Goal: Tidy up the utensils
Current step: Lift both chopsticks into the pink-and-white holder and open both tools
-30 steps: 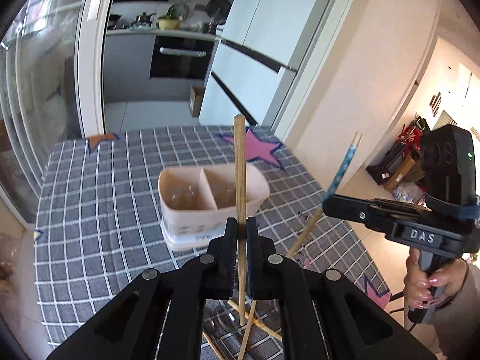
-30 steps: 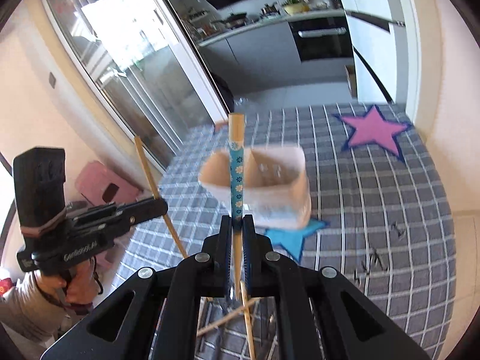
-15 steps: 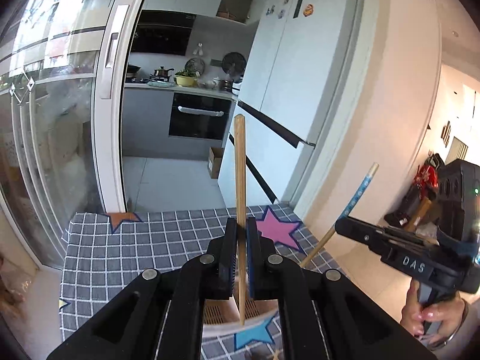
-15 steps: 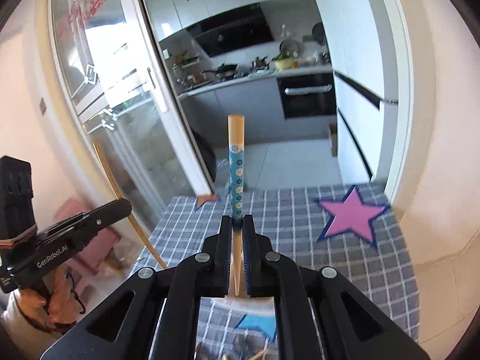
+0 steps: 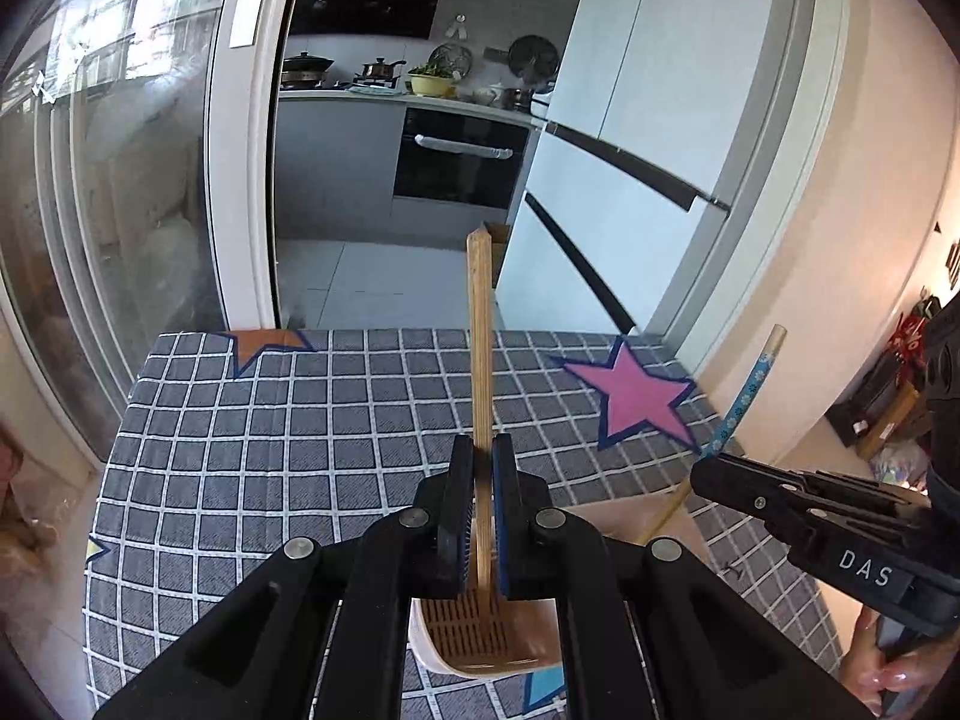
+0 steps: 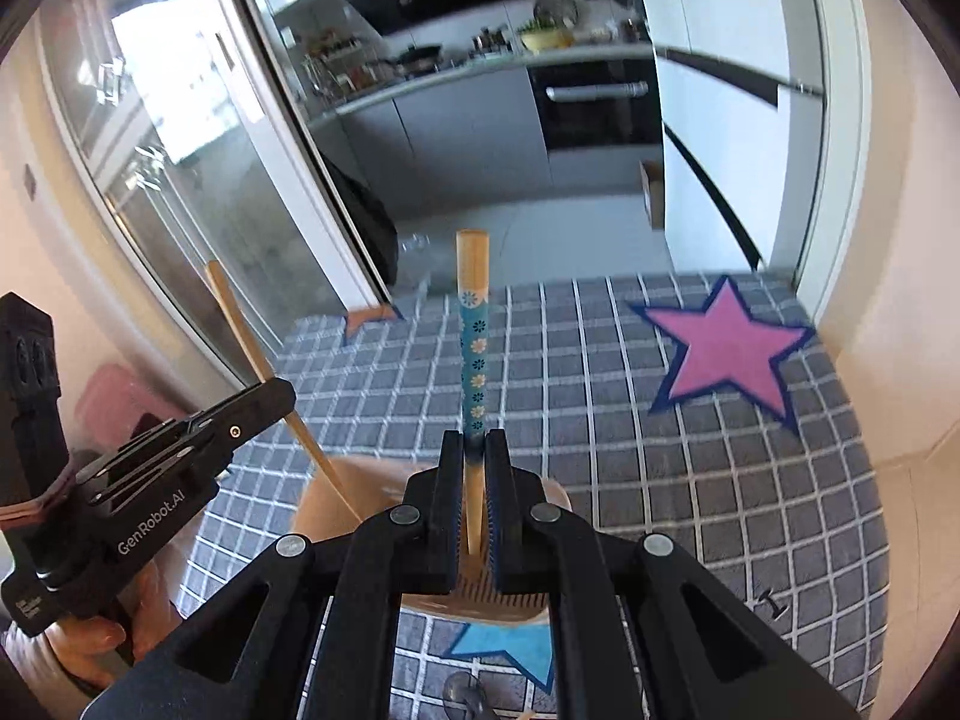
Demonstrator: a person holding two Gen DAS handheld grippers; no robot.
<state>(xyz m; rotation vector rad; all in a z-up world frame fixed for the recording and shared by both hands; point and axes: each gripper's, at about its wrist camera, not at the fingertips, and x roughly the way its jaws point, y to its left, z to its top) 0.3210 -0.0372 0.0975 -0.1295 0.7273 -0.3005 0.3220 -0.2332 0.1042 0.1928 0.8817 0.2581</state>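
My left gripper is shut on a plain wooden chopstick that stands upright, its lower end over the beige utensil holder. My right gripper is shut on a blue flowered chopstick, also upright, its lower end over the same holder. In the left wrist view the right gripper shows at the right with the flowered chopstick slanting up. In the right wrist view the left gripper shows at the left with the plain chopstick.
The table carries a grey checked cloth with a pink star, an orange star and a blue star. A glass sliding door, a fridge and a kitchen lie beyond the far edge.
Both grippers have moved forward and over the holder with their chopsticks. The holder now lies right under the fingers, where a second ago it stood ahead on the table.
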